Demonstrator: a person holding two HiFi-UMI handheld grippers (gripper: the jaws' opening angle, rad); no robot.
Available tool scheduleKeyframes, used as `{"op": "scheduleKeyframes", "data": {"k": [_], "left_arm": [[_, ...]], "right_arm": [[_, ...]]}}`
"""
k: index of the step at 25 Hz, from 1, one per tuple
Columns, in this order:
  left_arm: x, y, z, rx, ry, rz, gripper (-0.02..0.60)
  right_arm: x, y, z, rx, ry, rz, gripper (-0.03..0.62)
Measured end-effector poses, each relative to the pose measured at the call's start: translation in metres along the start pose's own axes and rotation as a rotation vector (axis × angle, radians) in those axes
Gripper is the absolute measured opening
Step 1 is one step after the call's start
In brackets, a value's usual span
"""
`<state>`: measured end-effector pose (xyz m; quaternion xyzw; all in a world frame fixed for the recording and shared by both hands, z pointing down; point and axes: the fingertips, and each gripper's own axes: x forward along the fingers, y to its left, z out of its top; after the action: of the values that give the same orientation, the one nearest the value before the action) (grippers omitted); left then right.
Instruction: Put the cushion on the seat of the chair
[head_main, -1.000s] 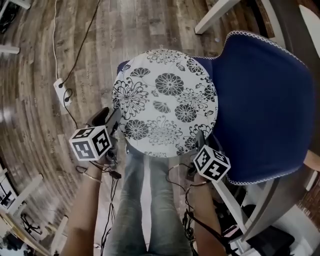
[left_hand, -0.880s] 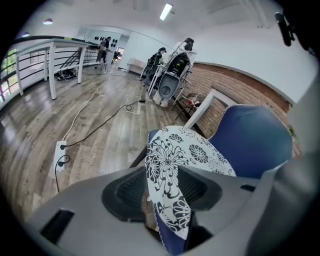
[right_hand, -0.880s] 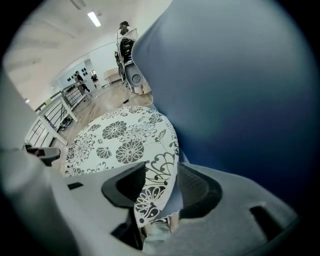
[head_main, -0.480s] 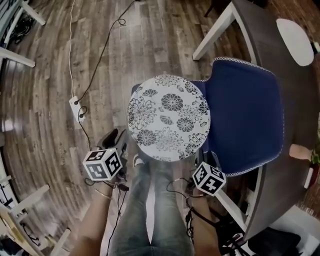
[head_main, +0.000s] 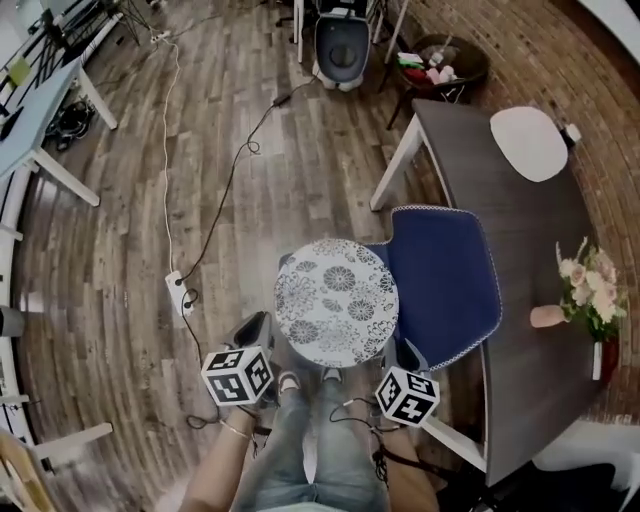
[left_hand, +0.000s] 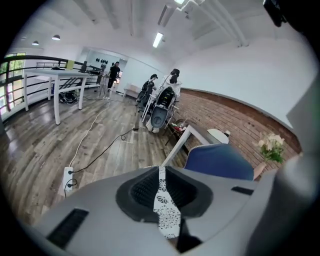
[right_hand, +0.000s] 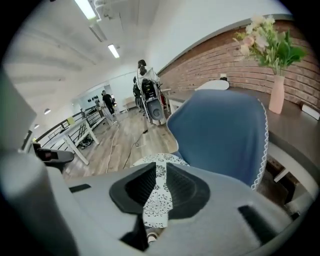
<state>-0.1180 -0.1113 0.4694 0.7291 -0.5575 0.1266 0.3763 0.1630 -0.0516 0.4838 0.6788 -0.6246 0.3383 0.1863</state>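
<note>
The round floral cushion (head_main: 336, 302) is lying on the blue chair (head_main: 445, 275) seat, at one o'clock from the left hand-held gripper (left_hand: 161, 176) and eleven o'clock from the right hand-held gripper (right_hand: 159, 186), both closing on nothing; it is looking soft and light, probably best pinched at opposite rims.

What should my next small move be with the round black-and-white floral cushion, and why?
Probably just draw both grippers back and stop. The round black-and-white floral cushion already lies flat on the seat of the blue chair; the left gripper and right gripper are clear of it, jaws closing on nothing.
</note>
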Motion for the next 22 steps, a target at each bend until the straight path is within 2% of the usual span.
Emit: {"op": "scheduleKeyframes", "data": {"k": [5, 11, 16, 19, 22], "left_arm": [[-0.050, -0.040, 0.054, 0.068, -0.079, -0.050, 0.020], [-0.099, -0.074, 0.141, 0.222, -0.271, -0.055, 0.020], [-0.123, -0.102, 0.193, 0.349, -0.347, -0.040, 0.020], [-0.132, -0.112, 0.211, 0.352, -0.388, -0.053, 0.020], [-0.131, -0.116, 0.219, 0.343, -0.398, -0.050, 0.020]], "right_arm": [[-0.061, 0.016, 0.057, 0.011, -0.120, 0.024, 0.005], [-0.122, 0.018, 0.141, -0.032, -0.324, 0.021, 0.005], [-0.166, -0.007, 0.194, -0.131, -0.430, -0.057, 0.005], [-0.181, -0.027, 0.207, -0.149, -0.453, -0.095, 0.005], [-0.181, -0.039, 0.211, -0.131, -0.434, -0.095, 0.005]]}}
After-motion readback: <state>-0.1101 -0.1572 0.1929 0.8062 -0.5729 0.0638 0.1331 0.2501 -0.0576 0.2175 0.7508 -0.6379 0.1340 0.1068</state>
